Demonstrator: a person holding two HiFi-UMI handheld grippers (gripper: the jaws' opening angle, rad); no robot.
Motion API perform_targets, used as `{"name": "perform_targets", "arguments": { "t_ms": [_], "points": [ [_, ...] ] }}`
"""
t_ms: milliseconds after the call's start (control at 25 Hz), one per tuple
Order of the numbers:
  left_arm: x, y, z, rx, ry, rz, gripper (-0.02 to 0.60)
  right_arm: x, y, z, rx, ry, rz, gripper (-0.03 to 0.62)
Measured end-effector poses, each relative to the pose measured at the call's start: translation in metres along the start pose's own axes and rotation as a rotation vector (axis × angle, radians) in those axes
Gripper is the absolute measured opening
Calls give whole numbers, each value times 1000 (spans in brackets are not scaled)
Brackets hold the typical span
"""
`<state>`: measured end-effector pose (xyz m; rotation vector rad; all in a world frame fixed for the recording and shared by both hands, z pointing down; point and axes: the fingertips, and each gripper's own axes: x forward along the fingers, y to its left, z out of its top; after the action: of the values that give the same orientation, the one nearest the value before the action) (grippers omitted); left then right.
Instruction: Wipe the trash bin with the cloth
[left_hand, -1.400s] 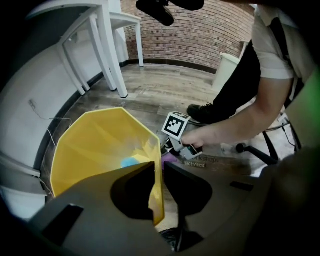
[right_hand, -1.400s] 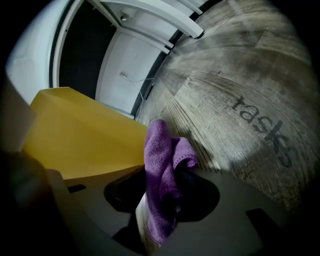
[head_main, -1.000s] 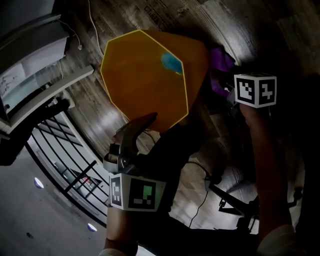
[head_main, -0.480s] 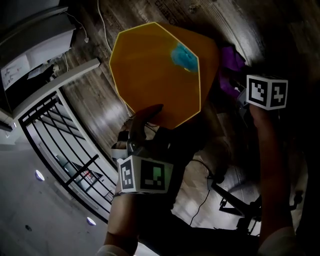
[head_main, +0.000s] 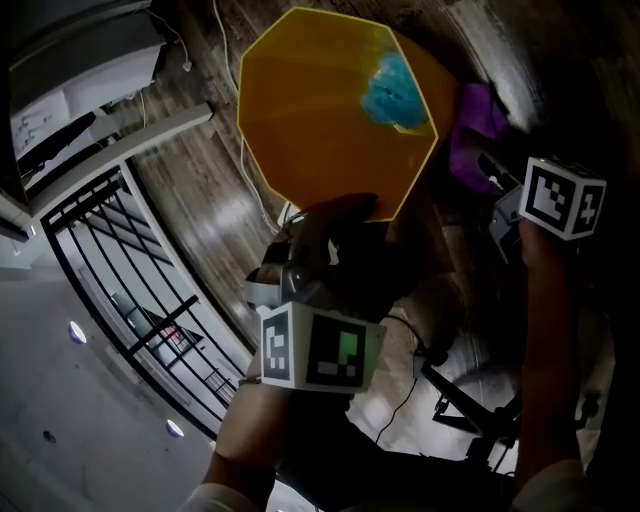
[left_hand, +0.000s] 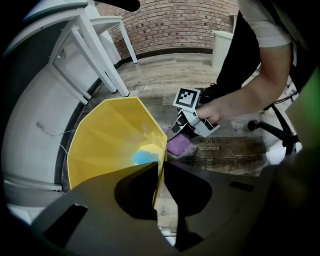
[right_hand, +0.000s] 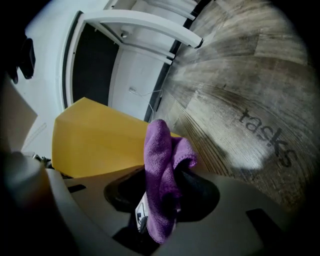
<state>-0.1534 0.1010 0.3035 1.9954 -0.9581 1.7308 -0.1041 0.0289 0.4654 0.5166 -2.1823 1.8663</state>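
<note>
Scene: a yellow faceted bin stands open-topped on a wood-plank floor, seen from steeply above in dim light.
Bin contents: a crumpled blue wad lies inside, against the far right wall.
Left gripper: points steeply down at the near edge of the bin. Its jaws have just been closing, and the thin yellow rim runs between them, one jaw inside the bin and one outside, pinched.
Right gripper: sits to the right of the bin, outside it, tilted slightly downward. Its jaws are clamped on a purple cloth.
Cloth: bunched and folded, sticking up out of the right jaws, with a small white tag hanging at its lower edge. It is close beside the bin's outer wall; whether it touches the wall cannot be told.
Surroundings: a black metal railing runs along the left of the head view, and white furniture stands beyond the bin.
</note>
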Motion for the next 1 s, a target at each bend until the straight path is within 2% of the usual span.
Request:
{"name": "perform_targets", "arguments": {
  "t_ms": [280, 480, 800, 880, 1000],
  "points": [
    [2, 4, 11, -44, -14, 4, 34, -29, 59, 42, -35, -132, 222, 167],
    [1, 7, 14, -79, -23, 8, 34, -51, 105, 63, -10, -219, 410, 167],
    [4, 9, 18, -112, -28, 17, 31, -90, 175, 70, -57, -230, 724, 167],
    [4, 10, 19, -114, -28, 16, 31, -93, 184, 67, -68, -215, 768, 167],
    [4, 9, 20, -113, -30, 18, 30, -79, 179, 57, -81, -177, 726, 167]
  ]
}}
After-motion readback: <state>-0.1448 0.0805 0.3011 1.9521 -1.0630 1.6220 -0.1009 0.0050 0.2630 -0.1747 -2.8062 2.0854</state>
